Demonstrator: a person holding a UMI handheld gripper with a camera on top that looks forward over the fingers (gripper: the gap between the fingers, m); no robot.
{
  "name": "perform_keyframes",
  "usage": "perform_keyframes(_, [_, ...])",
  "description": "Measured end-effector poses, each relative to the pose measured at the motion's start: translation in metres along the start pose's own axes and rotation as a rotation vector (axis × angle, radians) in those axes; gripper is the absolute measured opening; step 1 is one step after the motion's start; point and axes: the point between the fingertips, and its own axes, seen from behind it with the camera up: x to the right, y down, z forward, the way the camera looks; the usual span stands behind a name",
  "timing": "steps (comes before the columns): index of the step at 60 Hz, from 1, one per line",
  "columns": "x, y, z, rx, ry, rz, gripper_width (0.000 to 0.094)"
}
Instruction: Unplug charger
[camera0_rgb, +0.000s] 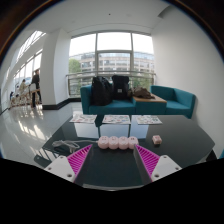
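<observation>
A low, pale pink block with several rounded tops (116, 143), which looks like a power strip or charger, lies on a dark glossy table (110, 132). I cannot make out a cable or plug on it. It sits just ahead of my fingertips, in line with the gap between them. My gripper (113, 159) is open wide. The left magenta pad (78, 158) and the right magenta pad (148, 158) stand well apart and touch nothing. Nothing is held.
Several papers (116, 119) and a small box (157, 138) lie on the table beyond the block. A teal sofa (170, 100) with dark bags (102, 91) stands behind it, before large windows. A person (36, 84) stands far off at the left.
</observation>
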Motion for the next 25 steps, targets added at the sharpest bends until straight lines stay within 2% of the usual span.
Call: perform_keyframes(25, [0.000,-0.003,-0.017,0.015,0.009,0.010,0.0816])
